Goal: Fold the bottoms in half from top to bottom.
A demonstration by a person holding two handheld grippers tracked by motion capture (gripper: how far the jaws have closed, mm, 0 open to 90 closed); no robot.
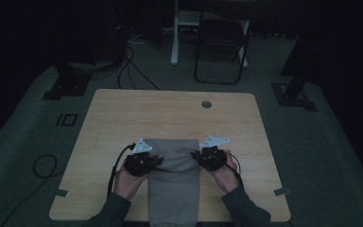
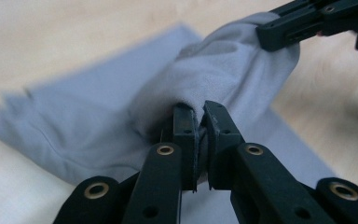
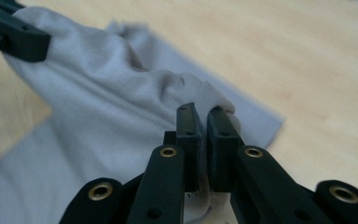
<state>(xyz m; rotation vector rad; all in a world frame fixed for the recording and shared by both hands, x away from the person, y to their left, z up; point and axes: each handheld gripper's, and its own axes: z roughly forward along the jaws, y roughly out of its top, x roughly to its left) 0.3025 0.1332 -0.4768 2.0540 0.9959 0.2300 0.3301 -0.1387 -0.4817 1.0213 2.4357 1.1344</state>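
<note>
A grey cloth (image 1: 175, 175) lies on the wooden table (image 1: 123, 113), running from the middle to the near edge. My left gripper (image 1: 157, 161) is shut on the cloth's left edge, and its jaws pinch a raised fold of the grey cloth (image 2: 214, 74). My right gripper (image 1: 194, 155) is shut on the cloth's right edge, with a fold of the grey cloth (image 3: 121, 88) bunched between its jaws. In the left gripper view, the right gripper (image 2: 265, 39) shows at the top right on the same fold. In the right gripper view, the left gripper (image 3: 39, 44) shows at the top left.
A round cable hole (image 1: 206, 103) sits near the table's far edge. Beyond the table stand a black folding chair (image 1: 222, 42) and a white desk leg (image 1: 175, 33). Cables (image 1: 127, 71) trail on the floor at the left.
</note>
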